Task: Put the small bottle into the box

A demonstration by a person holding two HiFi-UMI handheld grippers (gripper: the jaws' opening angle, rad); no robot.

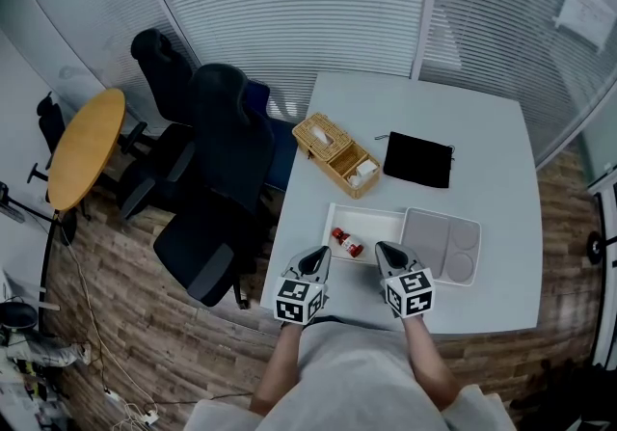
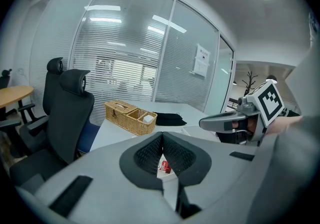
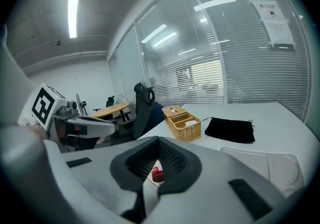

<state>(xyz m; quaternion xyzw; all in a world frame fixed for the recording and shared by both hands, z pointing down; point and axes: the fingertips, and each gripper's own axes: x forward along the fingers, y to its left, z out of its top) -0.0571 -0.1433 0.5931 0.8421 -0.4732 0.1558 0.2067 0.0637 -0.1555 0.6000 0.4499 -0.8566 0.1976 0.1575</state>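
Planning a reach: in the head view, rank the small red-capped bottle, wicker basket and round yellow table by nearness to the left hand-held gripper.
1. Small red-capped bottle, in the white box by the left hand-held gripper.
2. Wicker basket, farther ahead.
3. Round yellow table, far left.

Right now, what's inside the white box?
A small bottle with a red cap lies in the white box, nothing else visible. The right gripper covers the box's near right corner.

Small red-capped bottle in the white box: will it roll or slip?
The small red-capped bottle lies on its side in the white box, so a nudge probably rolls it. It looks tiny in that box, so likely light. Its rounded body might slip.
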